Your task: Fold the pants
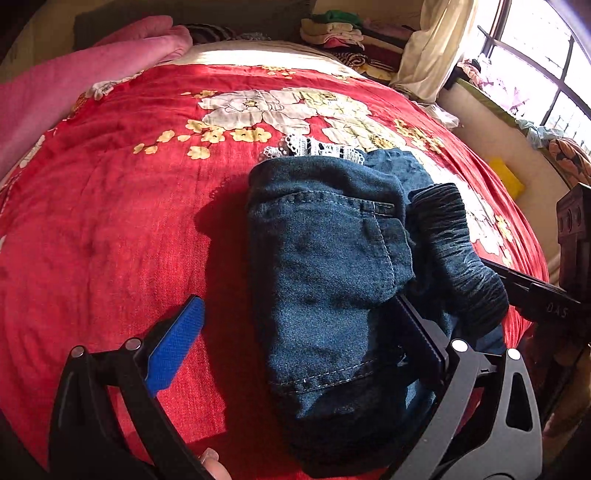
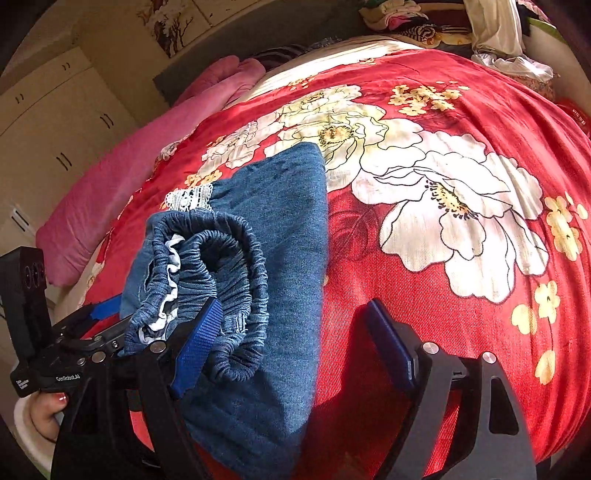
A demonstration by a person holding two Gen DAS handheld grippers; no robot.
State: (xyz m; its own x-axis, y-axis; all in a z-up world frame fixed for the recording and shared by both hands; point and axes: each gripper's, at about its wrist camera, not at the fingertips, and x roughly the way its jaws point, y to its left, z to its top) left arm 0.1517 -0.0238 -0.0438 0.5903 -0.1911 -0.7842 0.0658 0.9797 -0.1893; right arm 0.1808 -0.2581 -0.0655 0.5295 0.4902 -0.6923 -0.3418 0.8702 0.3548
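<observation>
A pair of blue denim pants [image 1: 325, 280] lies folded into a compact bundle on a bed spread with a red floral quilt [image 1: 110, 221], its elastic waistband [image 2: 229, 266] bunched up on the side nearest the window [image 1: 535, 55]. A strip of white lace trim [image 1: 314, 149] shows at the far edge of the bundle, toward the headboard end. The left gripper [image 1: 299, 343] hangs over the pants with its blue-padded fingers [image 1: 173, 347] spread wide — one over bare quilt, the other against the denim, though whether it presses into the cloth is hard to judge. The right gripper [image 2: 295, 350] sits just beside the waistband, fingers likewise apart and holding nothing; one pad [image 2: 195, 347] rests against the gathered elastic, the other over the quilt. A pink blanket [image 1: 55, 92] is heaped along the far side of the bed from the window, and stacked clothes [image 1: 340, 33] sit beyond the head of the quilt.
</observation>
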